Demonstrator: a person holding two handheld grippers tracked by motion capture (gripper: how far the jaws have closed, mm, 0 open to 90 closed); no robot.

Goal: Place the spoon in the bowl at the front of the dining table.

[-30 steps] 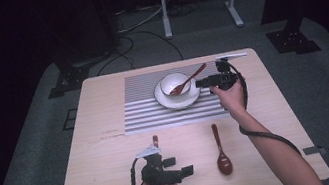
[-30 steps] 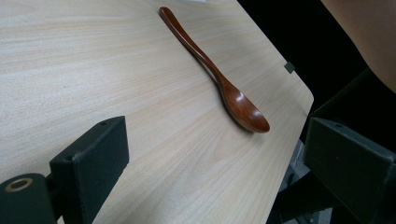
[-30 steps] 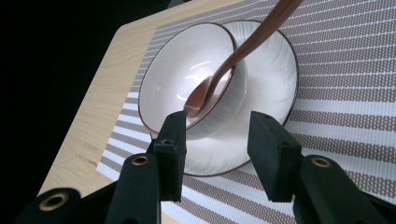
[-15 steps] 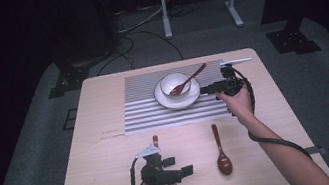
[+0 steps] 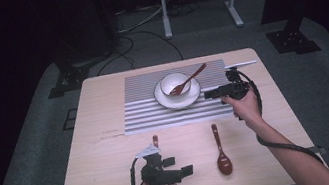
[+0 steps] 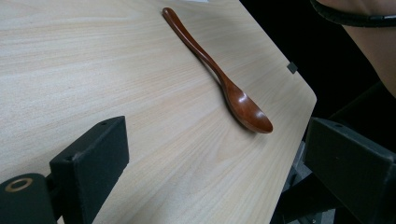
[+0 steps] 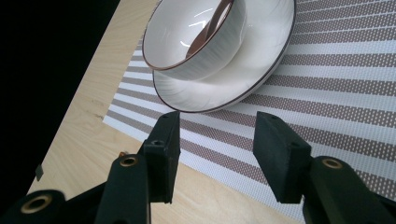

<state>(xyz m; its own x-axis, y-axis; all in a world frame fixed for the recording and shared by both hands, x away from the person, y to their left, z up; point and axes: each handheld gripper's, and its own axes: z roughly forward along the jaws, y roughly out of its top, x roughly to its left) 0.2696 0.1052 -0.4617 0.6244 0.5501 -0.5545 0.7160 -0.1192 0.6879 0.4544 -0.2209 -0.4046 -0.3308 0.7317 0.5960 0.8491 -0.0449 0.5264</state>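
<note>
Seven items, largest first.

1. Pale rectangular wooden table [image 5: 106, 183], bearing everything else.
2. Grey-and-white striped woven placemat [image 5: 146, 116] on the far half of the table, laid as the base of a place setting.
3. White round ceramic plate [image 5: 164, 101] at the placemat's middle, serving as a saucer.
4. White ceramic bowl with a thin dark rim [image 5: 171, 82], centred on the plate. A reddish-brown wooden spoon [image 5: 190, 78] leans in it, handle over the far-right rim, seemingly just delivered.
5. Right gripper [image 5: 209, 94], just right of the plate and low over the placemat. Its jaws have just been opening; they stand parted with nothing between them, fitting a let-go of the bowl's spoon.
6. Left gripper [image 5: 188, 169], at the near edge, pointing right. Jaws spread wide and empty, probably lined up on the next piece.
7. Dark brown glossy wooden spoon [image 5: 221, 153], flat on bare wood near the right-hand front edge, bowl end nearest, handle towards the placemat, apart from both grippers.
</note>
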